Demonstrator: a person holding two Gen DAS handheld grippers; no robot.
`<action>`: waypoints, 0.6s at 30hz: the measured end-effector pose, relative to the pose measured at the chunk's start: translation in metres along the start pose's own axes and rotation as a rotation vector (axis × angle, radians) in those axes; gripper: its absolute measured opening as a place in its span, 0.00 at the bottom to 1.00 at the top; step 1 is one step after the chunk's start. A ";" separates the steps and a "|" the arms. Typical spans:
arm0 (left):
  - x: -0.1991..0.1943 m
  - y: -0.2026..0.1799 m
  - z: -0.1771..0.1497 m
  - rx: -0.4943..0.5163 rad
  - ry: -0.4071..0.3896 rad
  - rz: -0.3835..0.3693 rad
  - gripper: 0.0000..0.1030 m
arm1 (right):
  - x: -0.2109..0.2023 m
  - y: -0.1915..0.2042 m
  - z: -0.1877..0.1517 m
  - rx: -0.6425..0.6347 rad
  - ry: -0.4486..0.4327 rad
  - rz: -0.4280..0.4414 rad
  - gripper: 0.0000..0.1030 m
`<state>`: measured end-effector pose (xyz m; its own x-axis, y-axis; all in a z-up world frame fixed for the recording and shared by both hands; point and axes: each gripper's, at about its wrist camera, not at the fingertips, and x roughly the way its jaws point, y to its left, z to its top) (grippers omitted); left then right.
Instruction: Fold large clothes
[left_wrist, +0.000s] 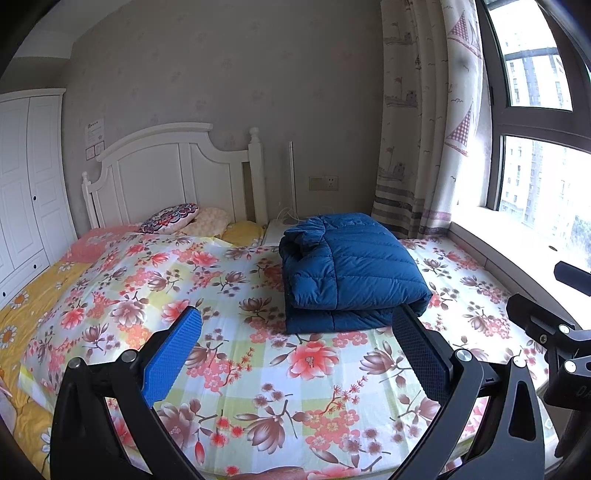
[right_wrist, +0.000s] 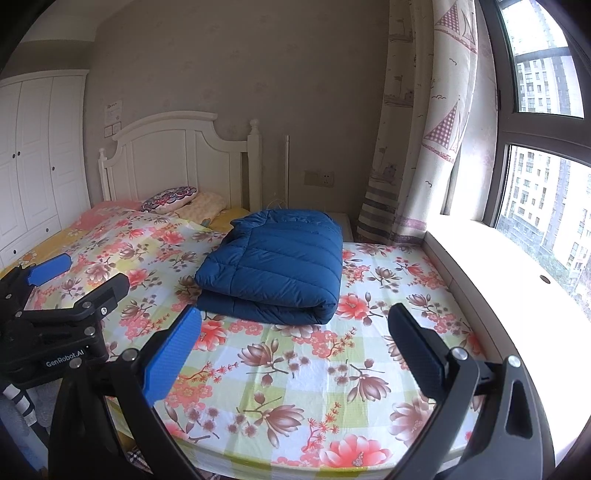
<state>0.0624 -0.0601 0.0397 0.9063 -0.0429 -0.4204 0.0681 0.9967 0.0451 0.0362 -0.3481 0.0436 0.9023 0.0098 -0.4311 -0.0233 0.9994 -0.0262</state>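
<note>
A dark blue quilted down jacket is lying folded into a thick rectangular bundle on the floral bedsheet with its pink and brown blossoms on a pale green check, sitting toward the far side of the bed, nearer the window than the headboard. The left gripper is hovering above the sheet just short of the jacket's near edge, its blue-padded fingers spread wide and grasping nothing. The right gripper is likewise hanging over the sheet on the near side of the bundle, its fingers released wide apart and touching neither cloth nor jacket. In the right wrist view the left gripper is showing at the left edge, beside the bed. Behind the jacket, a white panelled wooden headboard is standing against the wall, with a patterned round cushion resting below it, and a sailboat-print curtain is hanging by the window.
</note>
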 end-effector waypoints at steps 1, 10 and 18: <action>0.000 0.000 0.000 -0.001 0.000 -0.001 0.96 | 0.000 0.000 0.000 -0.001 0.000 0.000 0.97; 0.000 0.001 -0.001 -0.001 -0.002 0.000 0.96 | 0.000 0.000 -0.001 -0.010 0.005 0.009 0.97; -0.001 0.002 -0.003 0.000 -0.003 0.006 0.96 | -0.001 0.001 -0.001 -0.010 0.005 0.008 0.97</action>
<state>0.0601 -0.0582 0.0379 0.9081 -0.0368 -0.4171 0.0621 0.9969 0.0474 0.0352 -0.3471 0.0430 0.9001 0.0179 -0.4354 -0.0350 0.9989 -0.0313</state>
